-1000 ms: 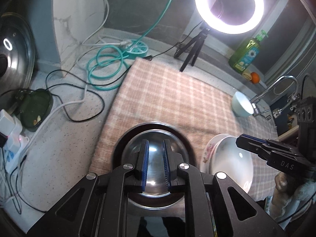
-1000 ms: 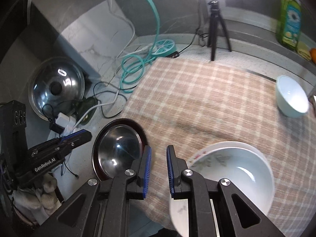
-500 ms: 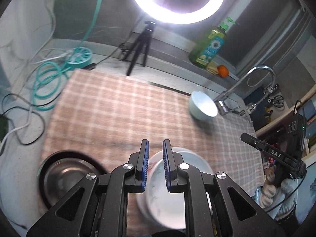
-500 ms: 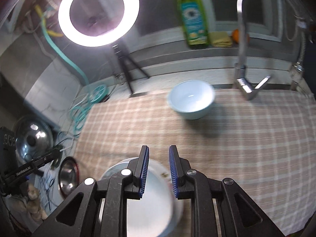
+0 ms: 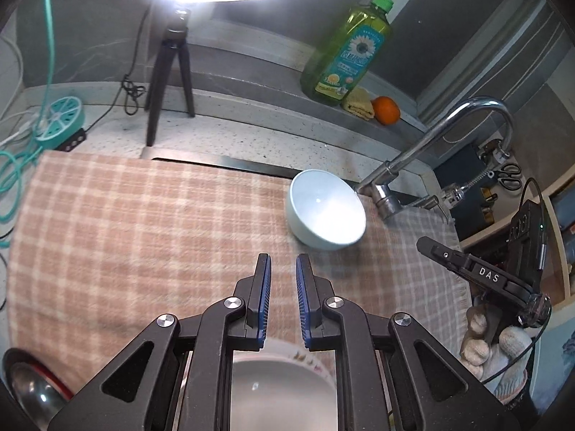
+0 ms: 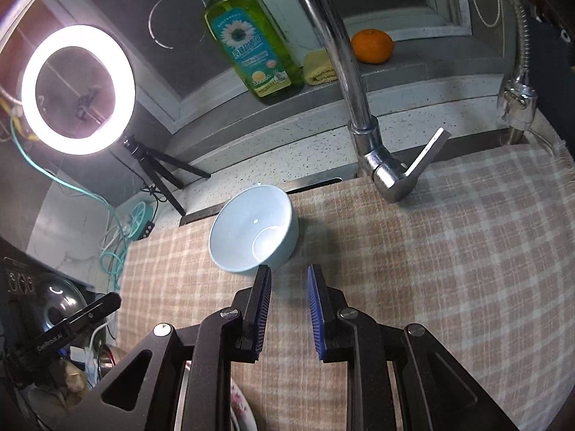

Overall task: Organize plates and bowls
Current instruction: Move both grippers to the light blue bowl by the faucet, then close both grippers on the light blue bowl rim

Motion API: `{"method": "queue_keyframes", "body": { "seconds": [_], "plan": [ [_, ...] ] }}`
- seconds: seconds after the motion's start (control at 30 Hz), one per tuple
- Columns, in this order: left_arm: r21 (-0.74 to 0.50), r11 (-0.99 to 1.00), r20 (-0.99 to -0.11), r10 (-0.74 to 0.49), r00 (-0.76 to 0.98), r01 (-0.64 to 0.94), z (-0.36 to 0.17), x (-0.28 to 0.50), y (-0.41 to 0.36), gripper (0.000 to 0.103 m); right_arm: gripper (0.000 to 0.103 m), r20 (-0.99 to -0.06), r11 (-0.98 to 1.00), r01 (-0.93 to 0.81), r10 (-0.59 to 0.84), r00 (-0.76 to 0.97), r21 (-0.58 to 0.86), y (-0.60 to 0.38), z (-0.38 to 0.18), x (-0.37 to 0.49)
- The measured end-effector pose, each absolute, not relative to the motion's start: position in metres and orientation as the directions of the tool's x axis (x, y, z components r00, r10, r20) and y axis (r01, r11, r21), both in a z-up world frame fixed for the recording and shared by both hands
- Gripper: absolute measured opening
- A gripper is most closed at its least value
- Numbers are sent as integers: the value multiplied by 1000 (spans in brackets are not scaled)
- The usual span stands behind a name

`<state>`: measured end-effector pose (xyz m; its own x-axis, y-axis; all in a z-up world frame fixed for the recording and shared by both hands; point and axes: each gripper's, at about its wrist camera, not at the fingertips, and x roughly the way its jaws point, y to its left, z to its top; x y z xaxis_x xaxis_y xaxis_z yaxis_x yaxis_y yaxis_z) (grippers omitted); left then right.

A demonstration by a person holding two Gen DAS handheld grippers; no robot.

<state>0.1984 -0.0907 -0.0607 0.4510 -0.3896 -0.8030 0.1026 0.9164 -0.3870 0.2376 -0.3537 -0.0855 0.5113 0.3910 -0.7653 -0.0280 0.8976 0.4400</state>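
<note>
While both tongs point(image 5: 283, 269) point(image 6: 287, 280) gape, bowl point(image 6: 253, 230) sits ahead.

A speckled counter point(image 5: 251, 136) is being covered by a checked cloth point(image 5: 143, 222) and lit by a ring light point(image 6: 77, 89); a faucet point(image 6: 345, 72) is being reflected upon.

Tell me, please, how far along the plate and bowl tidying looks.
Early. Neither the left gripper nor the right gripper holds anything; both jaws stand open. The blue bowl sits alone by the faucet, and the floral plate and steel bowl are still apart.
</note>
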Motion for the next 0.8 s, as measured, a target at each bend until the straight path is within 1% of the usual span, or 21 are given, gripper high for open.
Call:
{"method": "queue_keyframes", "body": {
  "seconds": [0.17,0.27,0.4,0.53,0.8],
  "plan": [
    [-392,916,-826,-392,406,88,-77,229,-109,12,19,-770,892,-39,411,488,451,-350,-95,264],
    [-373,925,-841,-372,393,76,-85,243,-116,12,19,-773,890,-38,415,479,454,-348,-100,277],
    [-390,920,-855,-377,355,37,-101,263,-120,12,19,-782,888,-33,422,458,460,-346,-111,292],
    [-407,913,-855,-390,341,23,-106,275,-125,12,19,-788,881,-22,433,438,472,-343,-121,303],
    [-373,927,-870,-363,333,35,-110,291,-137,12,19,-792,875,1,438,425,485,-341,-129,317]
  ]
}}
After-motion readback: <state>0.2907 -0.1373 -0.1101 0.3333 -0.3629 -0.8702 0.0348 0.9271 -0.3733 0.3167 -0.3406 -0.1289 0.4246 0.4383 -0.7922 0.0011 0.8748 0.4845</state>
